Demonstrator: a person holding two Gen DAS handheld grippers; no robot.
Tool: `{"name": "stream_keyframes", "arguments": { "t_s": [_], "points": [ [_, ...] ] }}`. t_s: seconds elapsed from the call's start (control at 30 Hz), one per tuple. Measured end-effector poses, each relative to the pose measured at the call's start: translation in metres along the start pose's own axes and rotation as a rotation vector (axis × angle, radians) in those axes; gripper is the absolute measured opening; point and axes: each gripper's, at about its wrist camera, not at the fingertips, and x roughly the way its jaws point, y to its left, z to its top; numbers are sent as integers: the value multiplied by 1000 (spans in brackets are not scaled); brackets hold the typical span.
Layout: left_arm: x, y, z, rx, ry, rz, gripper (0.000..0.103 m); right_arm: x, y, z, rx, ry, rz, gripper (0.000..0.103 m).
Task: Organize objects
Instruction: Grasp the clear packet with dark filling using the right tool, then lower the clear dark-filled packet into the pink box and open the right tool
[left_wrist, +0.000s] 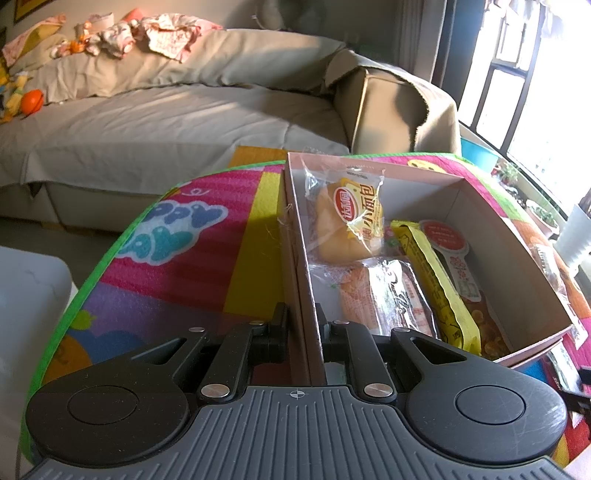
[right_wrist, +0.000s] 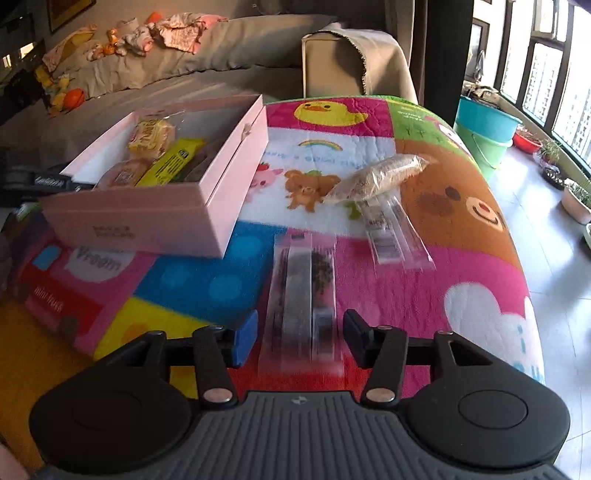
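Pink cardboard forms the open box (right_wrist: 155, 218) that stands on the multicoloured quilted play mat (right_wrist: 436, 280), towards the mat's left side in the right wrist view. Left gripper (left_wrist: 301, 325): its jaws are clamped on the near wall of the box, one finger outside and one finger inside, with the wall running straight between them. Box contents, as seen from the left wrist: a small bread roll in a clear wrapper with a red and yellow label (left_wrist: 349, 221) lies against the far inner corner; a second orange-toned wrapped snack (left_wrist: 384, 295) lies nearer the gripper; a long yellow packet (left_wrist: 436, 284) lies beside these, running along the length of the box; a packet with a red round label (left_wrist: 458, 258) lies to the right of the yellow one. Right gripper (right_wrist: 301, 332): its jaws stand apart on either side of a clear flat packet with dark contents (right_wrist: 303, 295), which lies on the mat; the pads do not press on it, and this packet appears blurred. Further along the mat lies a second clear packet with a printed label (right_wrist: 391, 232), and just beyond it a bag of pale grain-like contents (right_wrist: 380, 177), touching or overlapping that packet's far end. All three loose packets lie outside the box, to its right. Behind the mat stands a grey covered sofa (left_wrist: 177, 110) with crumpled cloths on its backrest
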Motion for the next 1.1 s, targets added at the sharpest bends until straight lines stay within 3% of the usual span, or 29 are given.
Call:
{"name": "stream_keyframes", "arguments": {
  "t_s": [0.13, 0.23, 0.5, 0.67, 0.93, 1.1],
  "points": [
    [0, 0, -1, -1, 0, -1, 15, 11, 3, 9, -6, -2, 4, 54],
    [0, 0, 0, -1, -1, 0, 15, 8, 7, 9, -33, 8, 18, 41],
    [0, 0, 0, -4, -1, 0, 15, -31, 13, 5, -55, -15, 26, 40],
    [-1, -1, -1, -10, -3, -5, 15, -72, 19, 25, -55, -118, 48, 40],
    [-1, -1, -1, -11, -3, -8, 16, -127, 40, 83, -70, -389, 131, 40],
    [-1, -1, -1, -11, -4, -8, 16, -118, 52, 110, -55, -429, 155, 40]
  ]
}}
